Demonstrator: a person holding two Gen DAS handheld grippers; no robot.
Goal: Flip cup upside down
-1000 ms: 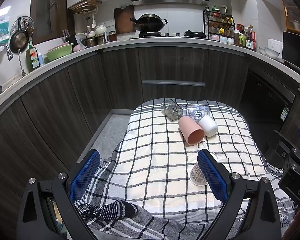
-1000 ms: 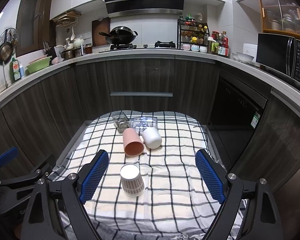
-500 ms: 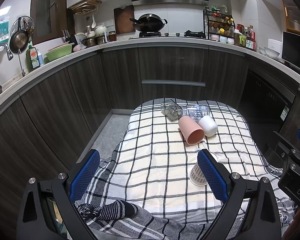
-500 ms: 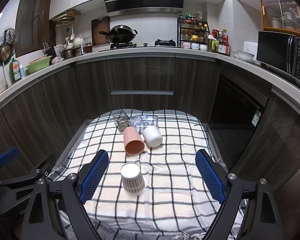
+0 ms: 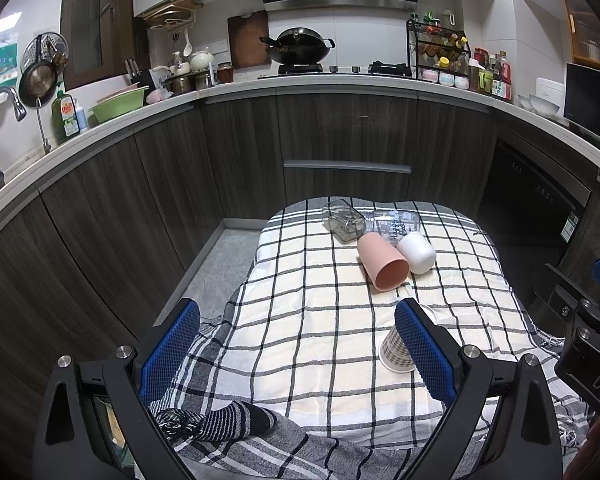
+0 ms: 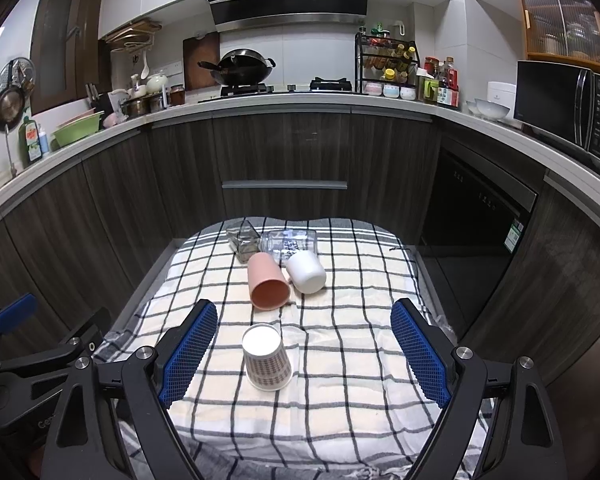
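Observation:
A patterned paper cup (image 6: 266, 358) stands upside down on the checked cloth (image 6: 340, 360), its white base up. In the left wrist view the paper cup (image 5: 394, 350) is partly hidden behind my right-hand finger. A pink cup (image 6: 267, 281) (image 5: 382, 262) and a white cup (image 6: 306, 271) (image 5: 417, 252) lie on their sides behind it. My right gripper (image 6: 304, 354) is open and empty, with the paper cup between its fingers but apart from them. My left gripper (image 5: 298, 354) is open and empty, to the left of the paper cup.
A clear glass jar (image 6: 244, 242) and a clear printed glass (image 6: 290, 241) lie at the cloth's far end. Dark kitchen cabinets (image 6: 284, 152) curve around the table. A striped grey cloth (image 5: 236, 424) is bunched at the near edge.
The right wrist view has shifted very slightly; the paper cup stays upside down in place. The left gripper has not moved.

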